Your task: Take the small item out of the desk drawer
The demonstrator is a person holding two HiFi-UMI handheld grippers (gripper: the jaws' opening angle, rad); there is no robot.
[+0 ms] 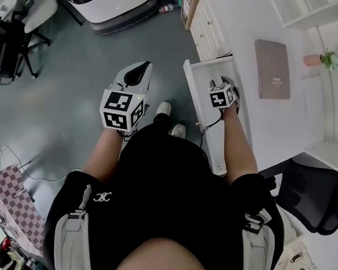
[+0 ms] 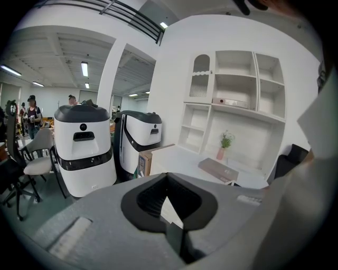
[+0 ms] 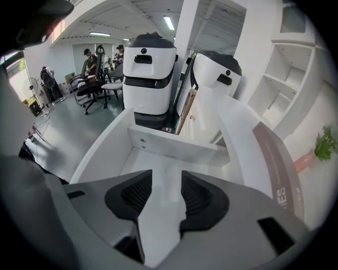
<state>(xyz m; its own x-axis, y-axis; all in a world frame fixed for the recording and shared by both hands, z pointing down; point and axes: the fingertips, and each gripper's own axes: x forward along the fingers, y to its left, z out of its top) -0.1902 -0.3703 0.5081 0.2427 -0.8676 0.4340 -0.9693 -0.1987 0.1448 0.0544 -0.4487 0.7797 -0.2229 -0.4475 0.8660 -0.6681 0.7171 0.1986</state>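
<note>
The white desk drawer (image 1: 195, 88) stands pulled out from the white desk (image 1: 295, 117). My right gripper (image 1: 220, 82) hangs over the drawer and points into it. In the right gripper view my right gripper (image 3: 166, 176) is open, and between its jaws only the bare white drawer floor (image 3: 158, 161) shows. No small item is visible in the part of the drawer that I see. My left gripper (image 1: 142, 67) is held over the grey floor to the left of the drawer. Seen close up, my left gripper (image 2: 167, 176) is shut, its tips meeting on nothing.
A brown flat book (image 1: 272, 69) lies on the desk, with a pink vase and plant (image 1: 324, 59) beyond it. A black chair (image 1: 310, 187) stands at the right. Two white machines (image 2: 84, 150) stand past the drawer. White shelves (image 2: 232, 100) rise behind the desk.
</note>
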